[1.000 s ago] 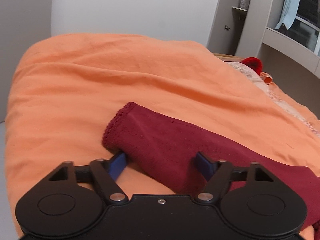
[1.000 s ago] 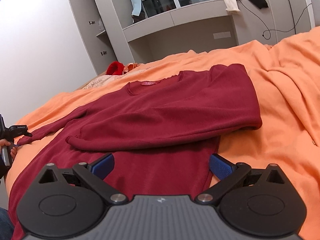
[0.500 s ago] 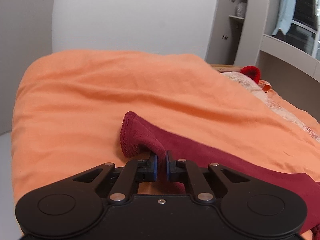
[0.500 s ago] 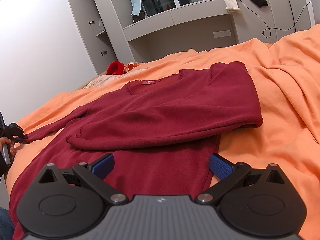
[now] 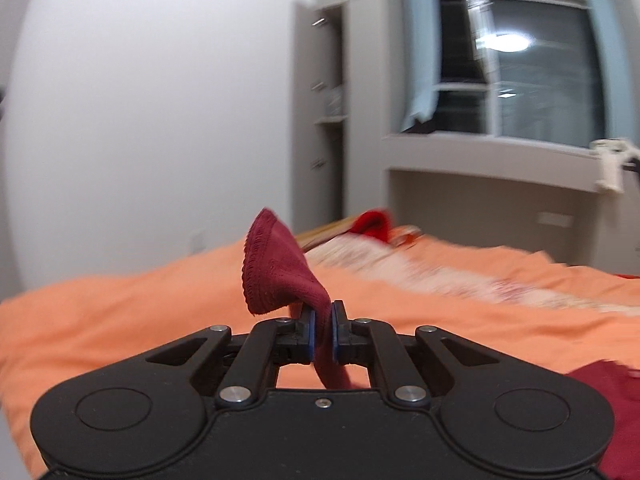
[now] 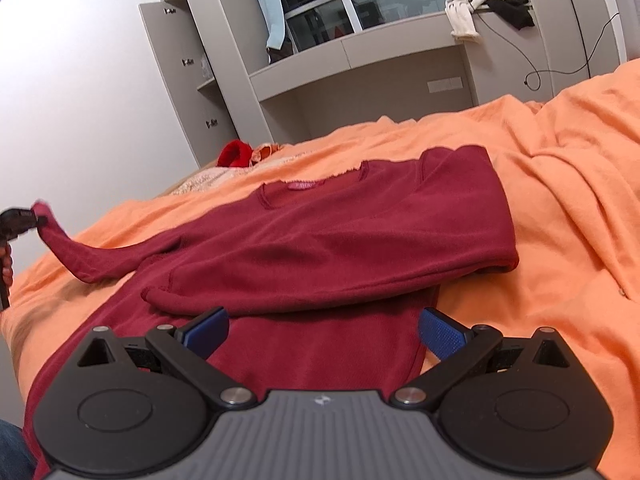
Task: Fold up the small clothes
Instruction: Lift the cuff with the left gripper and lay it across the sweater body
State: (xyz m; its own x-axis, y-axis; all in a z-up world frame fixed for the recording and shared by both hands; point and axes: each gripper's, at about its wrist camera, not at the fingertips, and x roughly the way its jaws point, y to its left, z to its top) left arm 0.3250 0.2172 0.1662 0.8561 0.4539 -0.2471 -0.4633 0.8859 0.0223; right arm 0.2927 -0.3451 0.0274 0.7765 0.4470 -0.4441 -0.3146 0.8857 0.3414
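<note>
A dark red sweater (image 6: pixel 320 240) is spread on an orange bedcover (image 6: pixel 560 200), its collar toward the far side and its right part folded over the body. The left sleeve (image 6: pixel 92 256) is stretched out to the far left, and its cuff (image 5: pixel 276 268) is raised off the bedcover. The cuff is clamped by the left gripper (image 5: pixel 323 332), whose blue pads (image 5: pixel 308 330) are pressed together on the knitted fabric; the cuff end is seen fanned out above the fingertips, while the rest of the sleeve hangs down below them. In the right wrist view the same gripper is seen small at the far left edge, with part of a hand (image 6: pixel 6 264) beneath it.

The right gripper (image 6: pixel 322 332) is held just above the near hem of the sweater, its blue pads (image 6: pixel 440 334) set wide apart with nothing gripped between them.

Beyond the bed, a grey cabinet (image 6: pixel 180 72) and a window ledge (image 6: pixel 360 52) are seen, with white and black garments (image 6: pixel 484 8) draped on the ledge. A bright red item (image 6: pixel 234 153) is lying at the far left end of the bed.
</note>
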